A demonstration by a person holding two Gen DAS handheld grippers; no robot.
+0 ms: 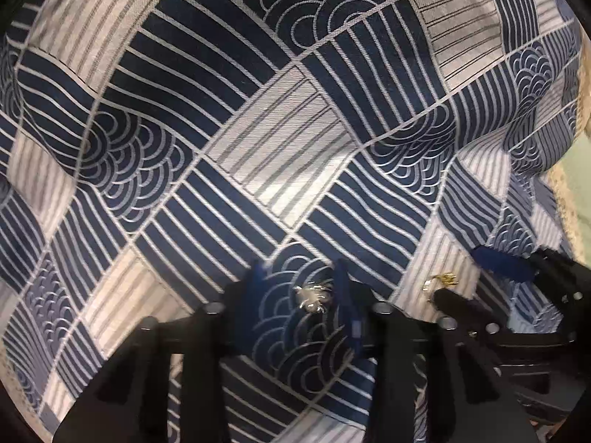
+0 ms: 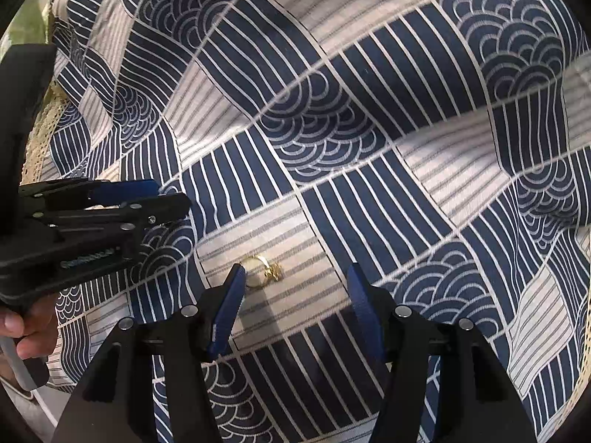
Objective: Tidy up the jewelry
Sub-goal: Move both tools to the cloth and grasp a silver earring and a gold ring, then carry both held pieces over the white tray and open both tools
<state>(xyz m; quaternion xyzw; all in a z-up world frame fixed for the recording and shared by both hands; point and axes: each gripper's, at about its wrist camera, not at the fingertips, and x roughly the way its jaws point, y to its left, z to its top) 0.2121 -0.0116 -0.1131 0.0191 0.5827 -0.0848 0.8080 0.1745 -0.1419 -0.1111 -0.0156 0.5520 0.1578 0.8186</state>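
Observation:
A small silver ring (image 1: 310, 295) lies on the patterned cloth between the open blue-padded fingers of my left gripper (image 1: 301, 280), nearer its right finger. A gold ring (image 2: 263, 269) with an ornament lies on a pale striped patch of cloth, between the open fingers of my right gripper (image 2: 295, 280) and touching or nearly touching its left pad (image 2: 231, 295). The gold ring also shows in the left wrist view (image 1: 443, 280), beside the right gripper (image 1: 491, 277). The left gripper (image 2: 147, 199) appears at the left of the right wrist view.
A rumpled navy and white cloth (image 1: 258, 129) with stripe and wave patterns covers the surface, with raised folds at the far side (image 1: 480, 140). A cream lace edge (image 2: 37, 125) and pale green surface (image 1: 580, 192) show beyond the cloth. A hand (image 2: 22, 328) holds the left gripper.

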